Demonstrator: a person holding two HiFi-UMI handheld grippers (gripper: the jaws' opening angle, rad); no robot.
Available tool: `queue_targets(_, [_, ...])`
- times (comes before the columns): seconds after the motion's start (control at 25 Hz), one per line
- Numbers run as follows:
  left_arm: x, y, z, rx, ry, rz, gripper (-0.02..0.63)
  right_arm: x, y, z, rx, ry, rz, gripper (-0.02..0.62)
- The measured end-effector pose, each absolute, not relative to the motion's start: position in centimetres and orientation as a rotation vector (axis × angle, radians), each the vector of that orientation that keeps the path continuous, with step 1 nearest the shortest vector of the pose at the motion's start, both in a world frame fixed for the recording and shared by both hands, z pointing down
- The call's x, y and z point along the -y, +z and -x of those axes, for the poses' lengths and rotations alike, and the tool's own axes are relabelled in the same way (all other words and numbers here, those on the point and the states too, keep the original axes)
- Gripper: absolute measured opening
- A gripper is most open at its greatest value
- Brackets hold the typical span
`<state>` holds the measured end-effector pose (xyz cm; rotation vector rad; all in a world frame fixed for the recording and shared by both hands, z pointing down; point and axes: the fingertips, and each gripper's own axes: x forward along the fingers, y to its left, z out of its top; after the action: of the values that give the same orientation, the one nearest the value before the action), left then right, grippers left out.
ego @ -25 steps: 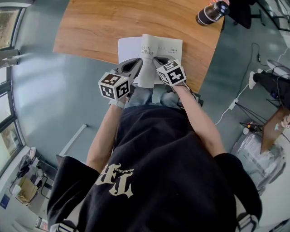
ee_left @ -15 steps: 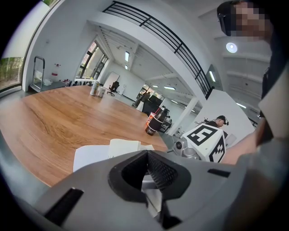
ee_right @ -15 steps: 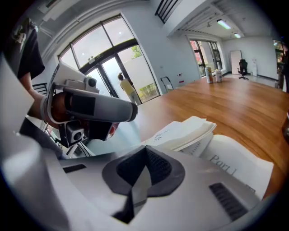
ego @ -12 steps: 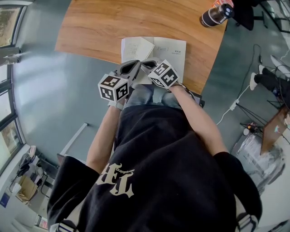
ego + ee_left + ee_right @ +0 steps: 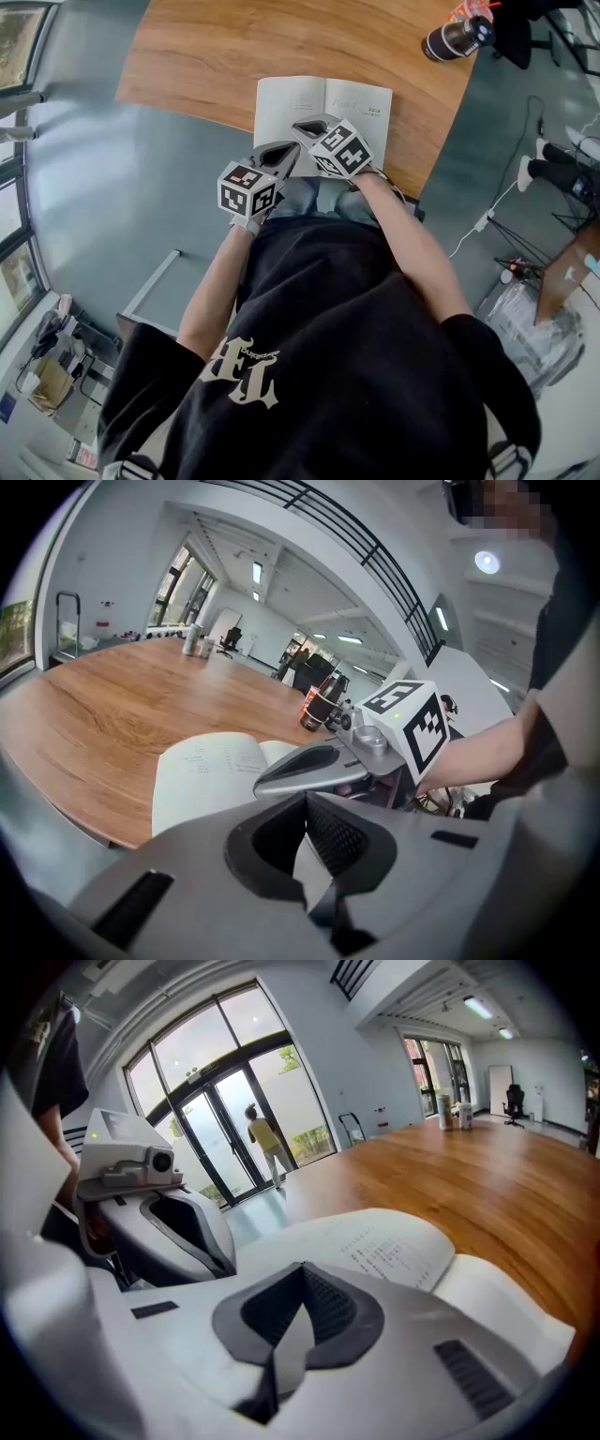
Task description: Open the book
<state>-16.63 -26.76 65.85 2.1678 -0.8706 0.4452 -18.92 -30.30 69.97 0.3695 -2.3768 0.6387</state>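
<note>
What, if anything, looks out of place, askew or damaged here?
Nothing stands out: the book lies open and flat near the table's edge, and the bottle beyond it stands upright.

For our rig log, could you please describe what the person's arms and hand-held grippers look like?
Both the left hand-held gripper and the right hand-held gripper have light grey shells with dark grey ribbed pads, and each carries a white cube printed with black square markers. The person wears a black short-sleeved T-shirt with cream lettering.
</note>
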Motion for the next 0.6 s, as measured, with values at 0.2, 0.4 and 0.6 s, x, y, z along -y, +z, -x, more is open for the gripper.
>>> queue_targets(0.2, [27.6,67.4,15.6,0.832,0.488,-2.174,0.008,30.7,70.2,17.0,2.345,0.633,-0.412,-0.011])
queue_targets(0.4, [29.3,69.3,14.9,0.817,0.525,-2.166,0.008,30.8,71.5,12.9,2.275,0.637,-0.486,-0.011])
queue_targets(0.6, [30.4,72.5,15.4,0.835,0.577,-2.098,0.008,30.8,73.6,7.4,2.165,0.674,-0.594,-0.011])
